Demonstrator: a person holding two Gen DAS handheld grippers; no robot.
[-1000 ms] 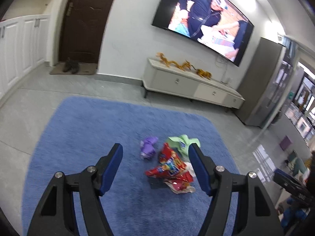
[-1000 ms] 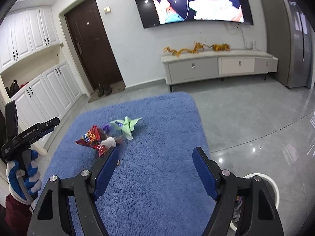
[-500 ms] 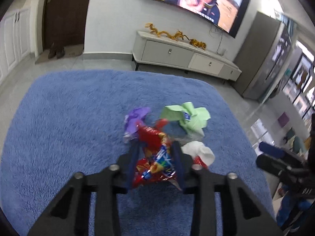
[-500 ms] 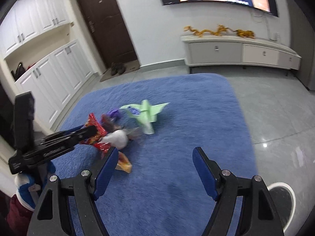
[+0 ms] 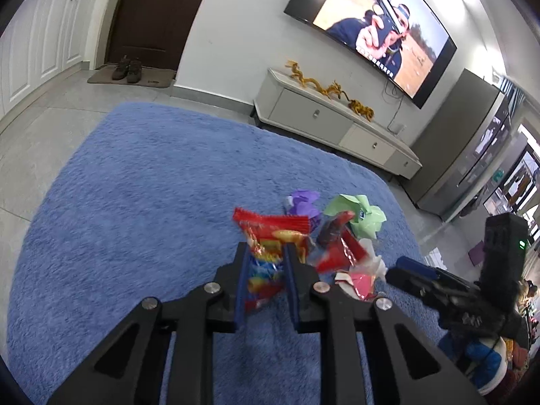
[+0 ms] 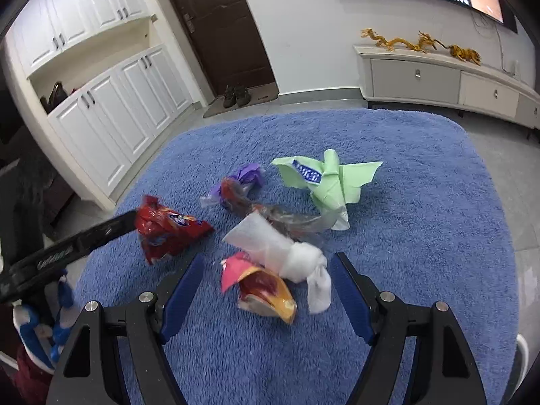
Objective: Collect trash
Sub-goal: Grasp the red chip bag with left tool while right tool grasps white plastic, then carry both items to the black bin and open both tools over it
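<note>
Jaws of the left gripper have just been closing and now pinch the red snack wrapper at lower centre, over the blue rug. The right gripper stands wide apart around a white tissue and pink-orange wrapper, gripping neither.

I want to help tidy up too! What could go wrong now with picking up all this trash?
The left gripper, whose jaws have just been closing, pinches the red snack bag only at one end, so it might slip out.

The white tissue and the pink wrapper overlap between the right gripper's open jaws; closing could catch only one.

The clear plastic wrap is hard to see on the blue rug and may get missed.
</note>
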